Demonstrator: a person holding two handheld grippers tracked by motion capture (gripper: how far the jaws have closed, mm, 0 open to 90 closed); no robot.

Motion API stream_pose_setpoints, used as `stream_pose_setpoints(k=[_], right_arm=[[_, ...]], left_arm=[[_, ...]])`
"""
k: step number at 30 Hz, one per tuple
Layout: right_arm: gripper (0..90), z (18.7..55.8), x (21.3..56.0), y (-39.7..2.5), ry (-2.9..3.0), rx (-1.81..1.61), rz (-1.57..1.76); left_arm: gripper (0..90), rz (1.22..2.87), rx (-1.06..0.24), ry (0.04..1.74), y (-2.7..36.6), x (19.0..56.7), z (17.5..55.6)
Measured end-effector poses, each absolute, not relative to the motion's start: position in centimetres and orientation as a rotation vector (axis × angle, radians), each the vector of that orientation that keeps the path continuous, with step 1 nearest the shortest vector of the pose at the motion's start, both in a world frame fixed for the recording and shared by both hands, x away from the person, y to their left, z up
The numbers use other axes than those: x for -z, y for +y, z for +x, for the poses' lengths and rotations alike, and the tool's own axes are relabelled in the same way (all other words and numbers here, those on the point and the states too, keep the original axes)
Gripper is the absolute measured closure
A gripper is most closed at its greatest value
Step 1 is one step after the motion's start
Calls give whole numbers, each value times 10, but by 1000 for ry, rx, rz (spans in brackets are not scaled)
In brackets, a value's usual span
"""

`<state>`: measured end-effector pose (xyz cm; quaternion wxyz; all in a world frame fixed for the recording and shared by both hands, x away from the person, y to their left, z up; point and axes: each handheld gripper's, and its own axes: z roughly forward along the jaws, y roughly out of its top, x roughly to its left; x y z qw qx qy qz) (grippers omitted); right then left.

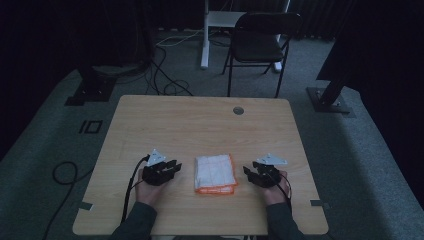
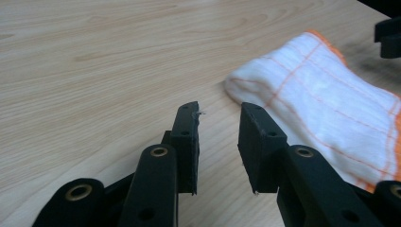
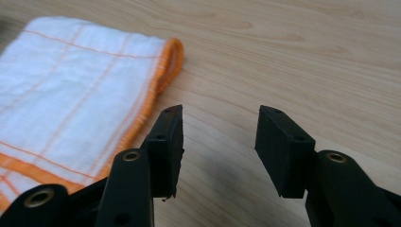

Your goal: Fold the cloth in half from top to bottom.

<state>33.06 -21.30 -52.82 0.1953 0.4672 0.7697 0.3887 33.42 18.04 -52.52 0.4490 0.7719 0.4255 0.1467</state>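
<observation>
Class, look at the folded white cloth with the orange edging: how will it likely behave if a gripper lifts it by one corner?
The folded cloth looks soft and woven, so it would probably droop and unfold. It seems thin, so likely light. Its layers lie flat on the table, so it shouldn't roll.

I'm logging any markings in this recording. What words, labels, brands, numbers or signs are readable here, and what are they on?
"10": dark marking on the grey carpet left of the table, in the high view; it could equally be a bar and a square outline.
Folded cloth: orange grid lines and trim, no text.
Left tongs and right tongs: no readable lettering.
</observation>
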Motion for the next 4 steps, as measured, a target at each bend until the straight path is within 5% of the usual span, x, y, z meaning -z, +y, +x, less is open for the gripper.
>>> stream_pose_setpoints(k=[4], right_arm=[[519,333,531,-217,2146,-1087,1329]], left_arm=[[693,1899,-369,1077,186,527,336]])
